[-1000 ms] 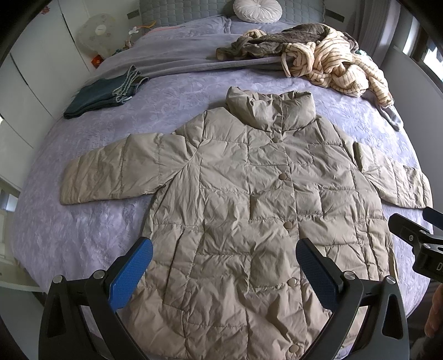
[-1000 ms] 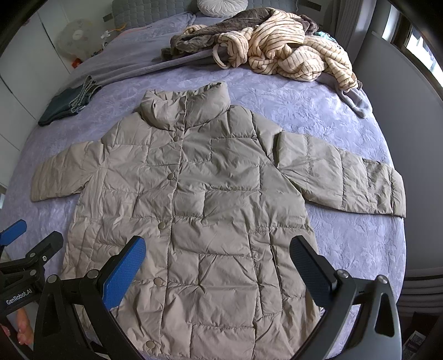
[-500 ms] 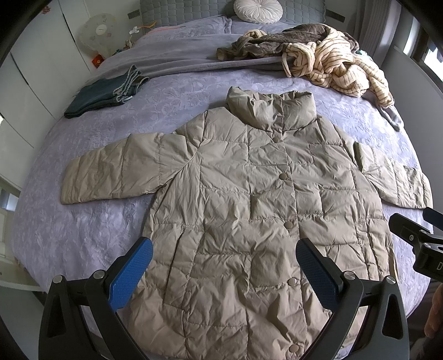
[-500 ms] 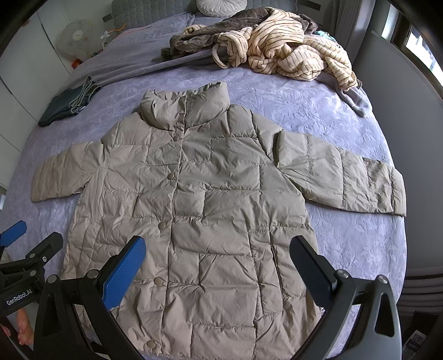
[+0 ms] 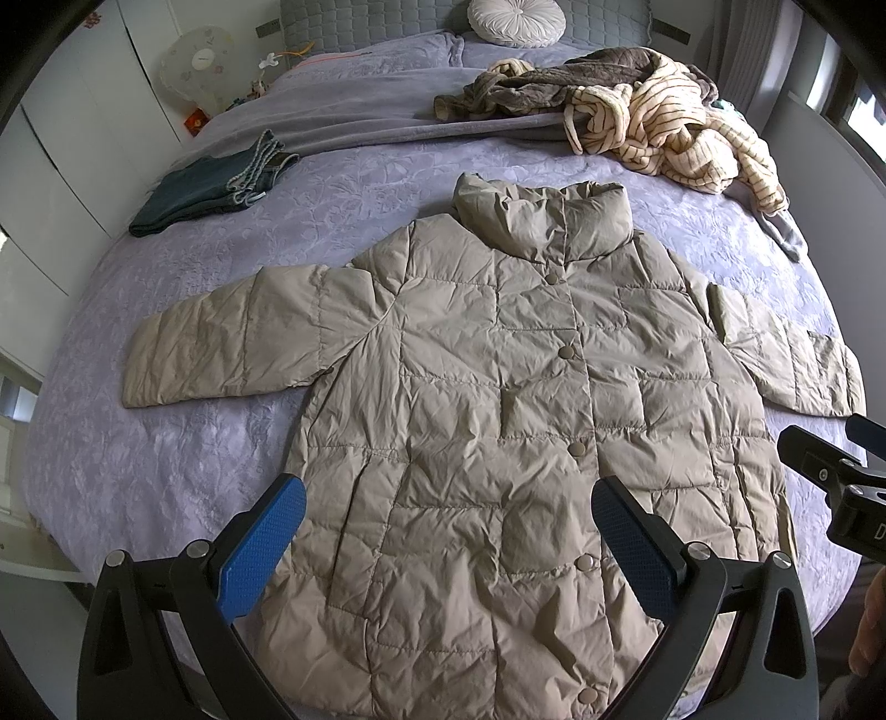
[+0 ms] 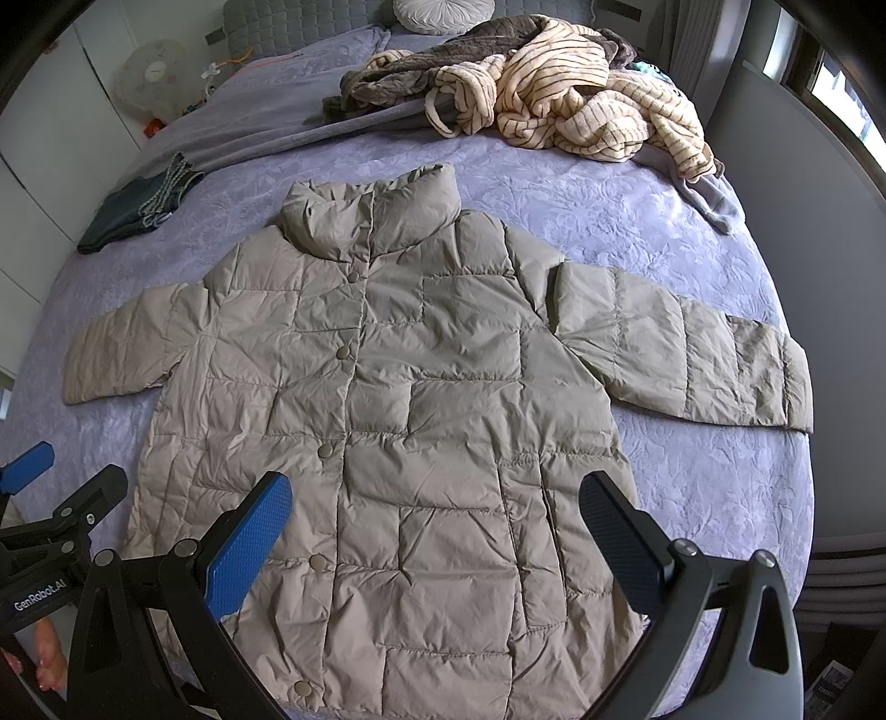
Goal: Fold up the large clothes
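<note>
We have both claws spread wide, nothing gripped. Left gripper hovers over the lower hem area of the beige puffer jacket, pads clear of the fabric as far as we can tell. Right gripper same, above the hem. Jacket lies flat, front up, buttoned, sleeves spread out, on the purple bedspread.

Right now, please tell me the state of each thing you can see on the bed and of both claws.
Beige quilted puffer jacket: flat, buttoned, sleeves spread.
Dark blue jeans: folded.
Cream striped knit garment: crumpled heap.
Round white cushion: against headboard.
Left claw: open, empty.
Right claw: open, empty.
</note>
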Motion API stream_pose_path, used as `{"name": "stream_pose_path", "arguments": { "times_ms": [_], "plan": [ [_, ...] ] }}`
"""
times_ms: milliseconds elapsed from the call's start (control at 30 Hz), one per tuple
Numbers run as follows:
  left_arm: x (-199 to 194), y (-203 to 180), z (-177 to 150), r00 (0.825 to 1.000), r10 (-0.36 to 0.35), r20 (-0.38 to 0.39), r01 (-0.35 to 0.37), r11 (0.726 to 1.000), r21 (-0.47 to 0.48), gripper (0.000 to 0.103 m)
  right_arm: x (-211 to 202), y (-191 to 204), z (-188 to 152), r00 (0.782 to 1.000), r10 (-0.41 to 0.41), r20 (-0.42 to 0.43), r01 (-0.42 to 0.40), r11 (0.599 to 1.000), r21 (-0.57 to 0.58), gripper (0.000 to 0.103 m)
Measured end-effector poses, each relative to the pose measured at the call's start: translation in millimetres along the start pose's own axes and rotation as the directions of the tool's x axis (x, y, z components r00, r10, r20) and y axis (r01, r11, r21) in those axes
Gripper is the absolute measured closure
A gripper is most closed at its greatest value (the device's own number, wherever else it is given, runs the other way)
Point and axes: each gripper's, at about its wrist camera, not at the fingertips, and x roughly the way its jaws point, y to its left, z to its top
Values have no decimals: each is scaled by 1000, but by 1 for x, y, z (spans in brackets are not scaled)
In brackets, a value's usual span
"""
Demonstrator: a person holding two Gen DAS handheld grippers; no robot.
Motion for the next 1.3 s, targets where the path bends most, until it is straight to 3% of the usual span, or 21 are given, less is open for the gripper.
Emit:
{"name": "stream_pose_path", "arguments": {
  "times_ms": [867, 1167, 1300],
  "plan": [
    [10, -2, 3, 1000, -12, -6, 12, 1000, -6, 0, -1, 0, -1, 1000, 1, -1, -1, 1000, 0, 0],
    [27, 34, -4, 994, -100, -46, 98, 994, -40, 0, 10, 17, -6, 1000, -4, -26, 5, 1000, 28, 0],
    [50, 65, -2, 989, -134, -60, 129, 988, -80, 0, 31, 20, -10, 998, 54, -38, -50, 995, 84, 0]
  ]
}}
